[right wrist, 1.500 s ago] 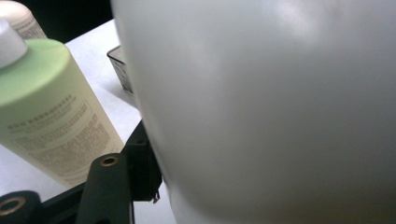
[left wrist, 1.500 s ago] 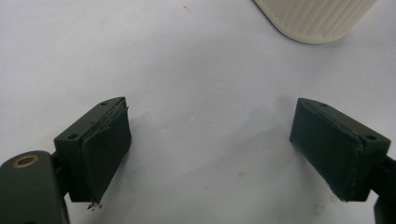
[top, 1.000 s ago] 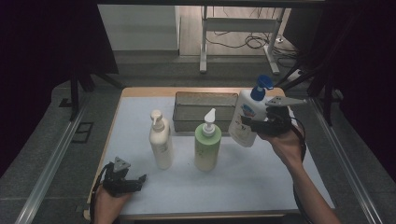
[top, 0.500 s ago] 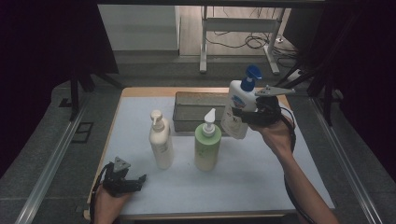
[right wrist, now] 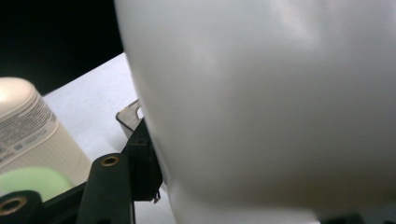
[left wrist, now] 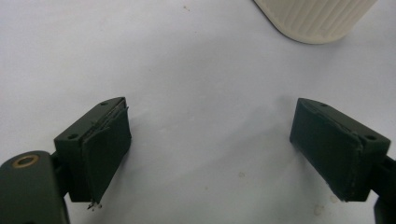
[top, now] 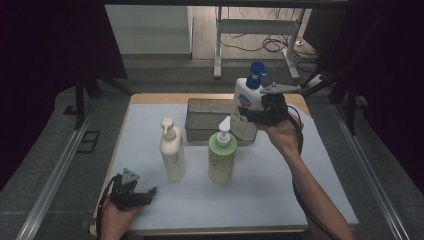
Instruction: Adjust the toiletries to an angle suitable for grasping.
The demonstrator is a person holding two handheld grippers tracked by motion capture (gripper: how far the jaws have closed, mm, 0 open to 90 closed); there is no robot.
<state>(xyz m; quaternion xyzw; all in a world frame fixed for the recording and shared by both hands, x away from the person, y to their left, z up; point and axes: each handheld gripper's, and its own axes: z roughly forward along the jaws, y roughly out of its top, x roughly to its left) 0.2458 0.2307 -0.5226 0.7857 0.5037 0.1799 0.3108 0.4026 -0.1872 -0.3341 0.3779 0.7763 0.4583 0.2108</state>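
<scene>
A person's right tool (top: 256,116) grips a white pump bottle with a blue pump head (top: 247,102), its jaws closed on the bottle's body and holding it off the counter (top: 300,200), above the right end of a dark mesh basket (top: 200,120) at the back; the bottle stands roughly upright, tilted slightly, its base low over the basket's right end; in the right gripper view the white bottle wall (right wrist: 261,107) presses against the inner face of the one jaw that can be seen, with the basket's rim (right wrist: 130,116) just beyond it; a cream pump bottle (top: 172,150) and a green pump bottle (top: 222,156) stand side by side near the middle of the pale counter, in front of the basket and apart from each other; the left tool (top: 146,193) rests at the counter's near left corner, its jaws spread wide and holding nothing; the left gripper view shows bare counter between the two black pads, with the ribbed base of the cream bottle (left wrist: 317,18) farther off; cables (top: 260,45) trail across the floor beyond the counter.
</scene>
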